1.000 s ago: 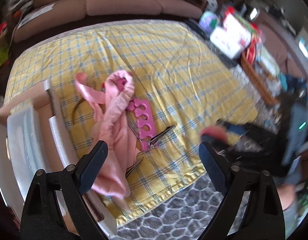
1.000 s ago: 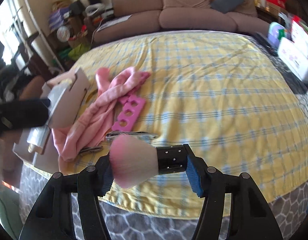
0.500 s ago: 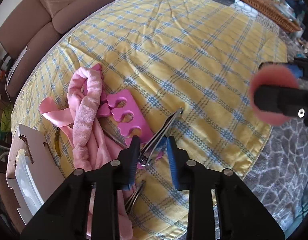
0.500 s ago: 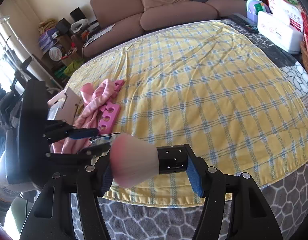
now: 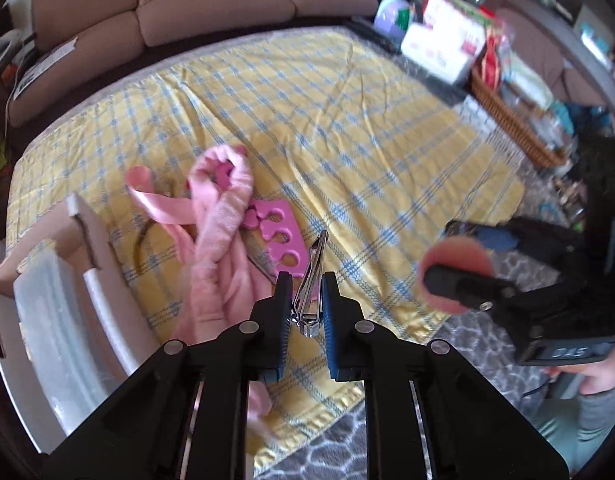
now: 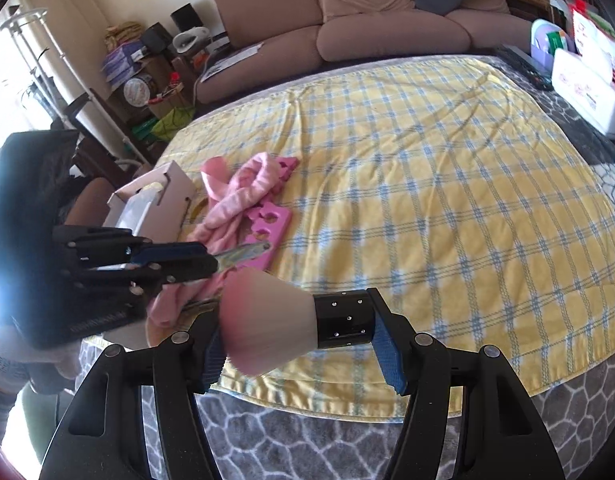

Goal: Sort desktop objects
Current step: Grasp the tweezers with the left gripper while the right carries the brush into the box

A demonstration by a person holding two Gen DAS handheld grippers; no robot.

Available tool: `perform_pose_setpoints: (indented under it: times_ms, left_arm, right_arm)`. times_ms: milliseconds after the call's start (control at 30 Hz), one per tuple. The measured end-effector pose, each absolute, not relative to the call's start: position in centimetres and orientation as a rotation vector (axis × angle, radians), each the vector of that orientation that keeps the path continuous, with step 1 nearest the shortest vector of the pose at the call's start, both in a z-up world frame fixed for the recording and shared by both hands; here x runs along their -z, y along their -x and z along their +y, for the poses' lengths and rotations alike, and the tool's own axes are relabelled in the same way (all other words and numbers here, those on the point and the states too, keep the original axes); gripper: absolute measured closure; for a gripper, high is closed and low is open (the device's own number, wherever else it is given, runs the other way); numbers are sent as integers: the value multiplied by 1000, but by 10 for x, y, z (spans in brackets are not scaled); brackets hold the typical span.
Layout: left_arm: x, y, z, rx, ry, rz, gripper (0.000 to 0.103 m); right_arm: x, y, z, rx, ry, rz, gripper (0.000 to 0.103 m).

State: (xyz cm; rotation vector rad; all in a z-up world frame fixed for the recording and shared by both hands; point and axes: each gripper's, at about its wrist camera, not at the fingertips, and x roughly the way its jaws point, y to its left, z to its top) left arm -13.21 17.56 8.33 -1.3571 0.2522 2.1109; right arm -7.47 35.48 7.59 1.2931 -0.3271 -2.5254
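My left gripper (image 5: 303, 304) is shut on a silver nail clipper (image 5: 312, 276) and holds it above the yellow checked cloth (image 5: 347, 128). It also shows in the right wrist view (image 6: 211, 260). My right gripper (image 6: 303, 344) is shut on a pink makeup brush (image 6: 275, 328) with a black studded ferrule, held crosswise over the cloth's near edge. The brush shows in the left wrist view (image 5: 455, 280). A pink toe separator (image 5: 279, 232) and a pink headband (image 5: 223, 216) lie on the cloth beside the left gripper.
An open cardboard box holding a clear plastic tray (image 5: 55, 320) sits at the cloth's left edge. A brown sofa (image 6: 387, 28) stands behind the table. A wicker basket (image 5: 511, 124) and white boxes (image 5: 439, 52) stand at the right. Grey patterned rug (image 6: 307, 440) lies below.
My left gripper went from open to shut on the nail clipper and lifted it off the cloth. My right gripper kept hold of the brush.
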Motion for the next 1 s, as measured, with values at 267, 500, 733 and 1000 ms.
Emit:
perform_pose_setpoints:
  times_ms: [267, 500, 733, 1000]
  left_arm:
    - [-134, 117, 69, -2205, 1325, 96, 90]
    - [-113, 100, -23, -2268, 1420, -34, 91]
    - [-91, 88, -73, -2309, 1437, -136, 103]
    - [-91, 85, -80, -2310, 1406, -201, 89]
  right_arm:
    - [-112, 57, 281, 2437, -1157, -197, 39]
    - [-116, 58, 175, 2294, -1125, -50, 39]
    - [-93, 71, 86, 2205, -1175, 445, 39]
    - [-72, 89, 57, 2027, -1309, 716, 32]
